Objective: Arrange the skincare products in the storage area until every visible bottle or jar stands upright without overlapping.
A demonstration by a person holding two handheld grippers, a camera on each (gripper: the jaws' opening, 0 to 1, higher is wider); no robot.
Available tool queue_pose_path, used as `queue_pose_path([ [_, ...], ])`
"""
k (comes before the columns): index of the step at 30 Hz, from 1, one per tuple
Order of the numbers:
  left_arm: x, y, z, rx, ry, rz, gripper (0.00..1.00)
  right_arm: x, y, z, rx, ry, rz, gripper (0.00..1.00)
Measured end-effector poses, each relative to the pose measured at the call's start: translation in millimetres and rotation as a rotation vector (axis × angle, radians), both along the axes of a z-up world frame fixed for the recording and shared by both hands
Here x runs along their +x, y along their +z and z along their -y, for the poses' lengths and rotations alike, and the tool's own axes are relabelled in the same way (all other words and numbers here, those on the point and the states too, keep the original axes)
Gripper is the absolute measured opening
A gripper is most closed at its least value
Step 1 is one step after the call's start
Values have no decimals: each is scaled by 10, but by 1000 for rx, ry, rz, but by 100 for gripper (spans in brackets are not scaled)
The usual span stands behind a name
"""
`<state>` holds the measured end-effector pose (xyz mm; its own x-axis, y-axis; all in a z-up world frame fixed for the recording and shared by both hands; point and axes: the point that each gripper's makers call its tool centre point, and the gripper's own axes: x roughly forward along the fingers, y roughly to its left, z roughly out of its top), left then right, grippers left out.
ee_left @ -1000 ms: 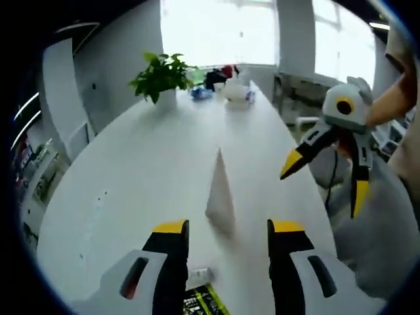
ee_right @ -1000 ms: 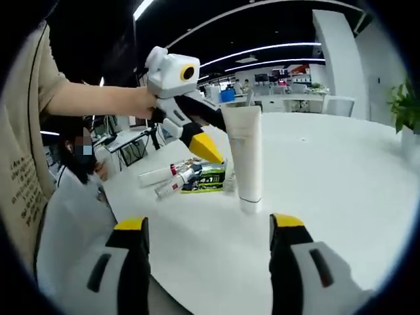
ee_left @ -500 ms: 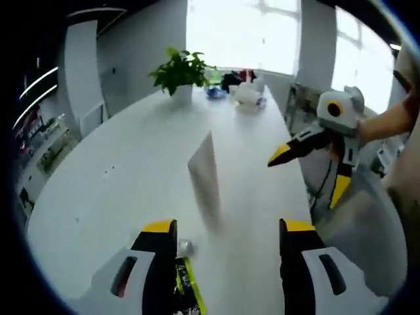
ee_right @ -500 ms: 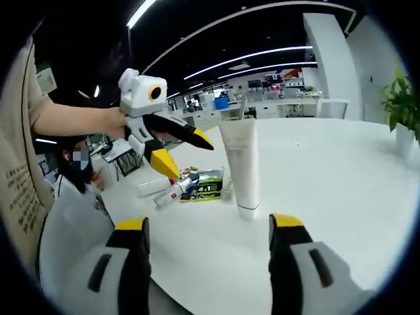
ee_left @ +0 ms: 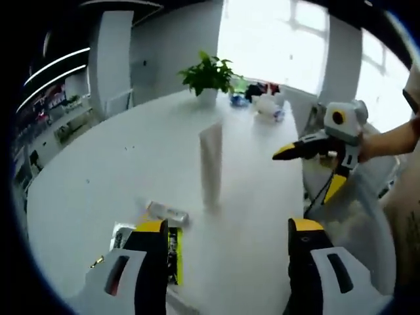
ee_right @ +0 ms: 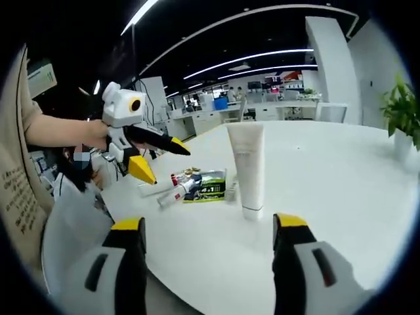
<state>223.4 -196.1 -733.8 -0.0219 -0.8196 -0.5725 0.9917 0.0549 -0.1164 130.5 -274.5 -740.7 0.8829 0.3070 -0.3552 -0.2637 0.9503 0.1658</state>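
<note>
White tube [ee_right: 246, 169] upright, sm bottles [ee_right: 176, 191] lying flat, table [ee_right: 341, 197].

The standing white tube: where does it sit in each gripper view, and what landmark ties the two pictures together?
Left gripper view: the white tube stands upright at centre, beyond the view's own jaws, on the white table.
Right gripper view: the same tube stands just right of centre, cap down.
Shared landmark: the green sachet lying flat beside the tube's base.
</note>
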Motion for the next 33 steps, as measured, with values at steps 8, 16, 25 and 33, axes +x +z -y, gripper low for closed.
queue_pose_path([
  [8, -55, -46, -301, -21, 107, -30, 79, -23, 46, -115, 9, -2, 8, 81],
  [16, -123, -70, -639, -42, 227, -61, 84, -81, 37, -153, 10, -7, 3, 83],
  [25, -274, -46, -971, -61, 323, -81, 89, -147, 35, -192, 18, -15, -3, 84],
  [33, -298, -46, -1196, -76, 407, -96, 93, -174, 1, -181, 30, -15, -12, 85],
])
